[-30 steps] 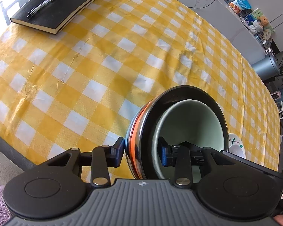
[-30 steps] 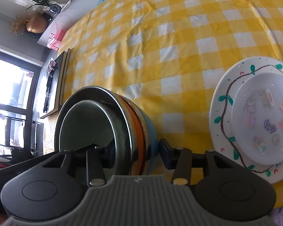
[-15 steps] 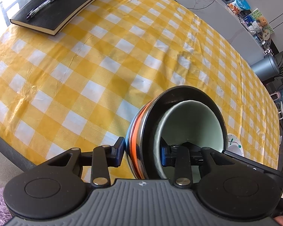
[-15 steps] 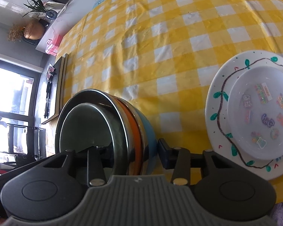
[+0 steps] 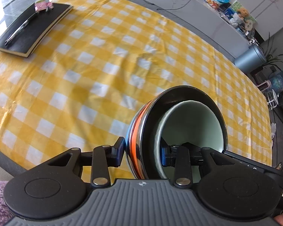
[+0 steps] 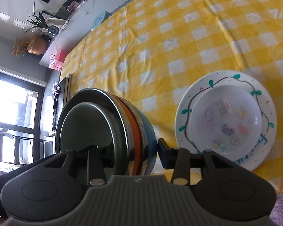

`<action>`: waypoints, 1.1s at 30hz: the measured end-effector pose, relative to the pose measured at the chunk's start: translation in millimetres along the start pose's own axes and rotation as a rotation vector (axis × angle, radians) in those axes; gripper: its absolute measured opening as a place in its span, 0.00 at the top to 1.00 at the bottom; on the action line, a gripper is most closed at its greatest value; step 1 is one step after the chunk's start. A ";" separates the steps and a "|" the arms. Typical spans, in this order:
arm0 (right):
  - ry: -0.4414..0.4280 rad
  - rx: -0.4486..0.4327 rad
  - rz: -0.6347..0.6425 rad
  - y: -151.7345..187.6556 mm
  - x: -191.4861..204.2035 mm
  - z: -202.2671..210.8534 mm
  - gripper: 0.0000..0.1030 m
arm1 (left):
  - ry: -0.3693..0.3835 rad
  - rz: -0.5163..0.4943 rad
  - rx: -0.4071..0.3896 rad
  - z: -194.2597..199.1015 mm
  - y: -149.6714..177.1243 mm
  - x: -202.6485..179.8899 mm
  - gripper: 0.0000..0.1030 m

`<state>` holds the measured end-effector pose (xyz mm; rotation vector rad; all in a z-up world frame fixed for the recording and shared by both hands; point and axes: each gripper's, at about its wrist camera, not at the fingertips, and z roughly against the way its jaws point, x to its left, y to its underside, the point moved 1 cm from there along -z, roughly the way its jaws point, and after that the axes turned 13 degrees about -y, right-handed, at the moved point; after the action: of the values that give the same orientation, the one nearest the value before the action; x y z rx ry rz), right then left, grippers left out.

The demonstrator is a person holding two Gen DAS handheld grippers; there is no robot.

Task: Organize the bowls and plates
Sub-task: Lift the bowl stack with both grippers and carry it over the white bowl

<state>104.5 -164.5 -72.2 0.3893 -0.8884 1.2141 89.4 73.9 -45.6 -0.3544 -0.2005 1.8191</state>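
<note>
The left gripper (image 5: pixel 141 155) had its fingers (image 5: pixel 119 154) clamped over the rim of a nested stack of bowls (image 5: pixel 176 130): a pale green ceramic bowl (image 5: pixel 194 124) inside steel, orange and blue ones. The right gripper (image 6: pixel 132 154) gripped the opposite rim of the stack, one of its fingers (image 6: pixel 163 155) outside the blue wall and the other inside. The stack sat tilted above the desk's yellow-and-white checked cloth (image 5: pixel 96 71). Just beside it lay a white painted plate (image 6: pixel 186 111) carrying a smaller white dish (image 6: pixel 228 120). Well apart from the stack, a black notebook (image 5: pixel 34 28) held a pen (image 5: pixel 20 31).
</note>
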 end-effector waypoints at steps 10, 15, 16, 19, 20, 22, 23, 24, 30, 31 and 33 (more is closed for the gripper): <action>0.021 -0.072 -0.024 -15.2 -34.0 67.3 0.59 | 0.060 -0.093 0.017 1.6 12.2 -66.5 0.61; 0.049 -0.098 -0.043 -23.1 -54.1 92.7 0.59 | 0.097 -0.122 0.046 -5.2 21.4 -91.8 0.61; 0.055 -0.098 -0.046 -23.3 -57.3 95.9 0.59 | 0.097 -0.126 0.053 -7.5 22.6 -94.8 0.61; 0.060 -0.094 -0.066 -21.4 -67.1 99.1 0.59 | 0.091 -0.136 0.067 -14.3 26.2 -101.4 0.61; 0.061 -0.093 -0.073 -21.0 -70.3 98.7 0.59 | 0.089 -0.137 0.071 -16.6 26.4 -102.2 0.61; 0.065 -0.090 -0.080 -21.4 -74.9 96.6 0.59 | 0.090 -0.136 0.080 -21.8 26.7 -102.8 0.61; 0.067 -0.088 -0.080 -22.3 -76.1 94.9 0.59 | 0.091 -0.133 0.084 -24.3 26.5 -102.3 0.61; 0.069 -0.087 -0.080 -22.9 -76.7 92.7 0.59 | 0.092 -0.131 0.087 -26.3 26.4 -101.6 0.61; 0.071 -0.077 -0.080 -26.8 -79.6 81.8 0.59 | 0.089 -0.122 0.093 -35.1 22.0 -98.2 0.61; 0.074 -0.077 -0.080 -27.8 -79.9 80.8 0.59 | 0.091 -0.123 0.094 -36.7 21.7 -98.4 0.61; 0.083 -0.075 -0.080 -29.4 -80.7 79.6 0.59 | 0.092 -0.122 0.107 -40.1 22.5 -98.5 0.61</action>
<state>95.0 -281.0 -79.2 0.3092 -0.8370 1.1117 106.5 -28.8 -77.0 -0.3425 -0.0588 1.6814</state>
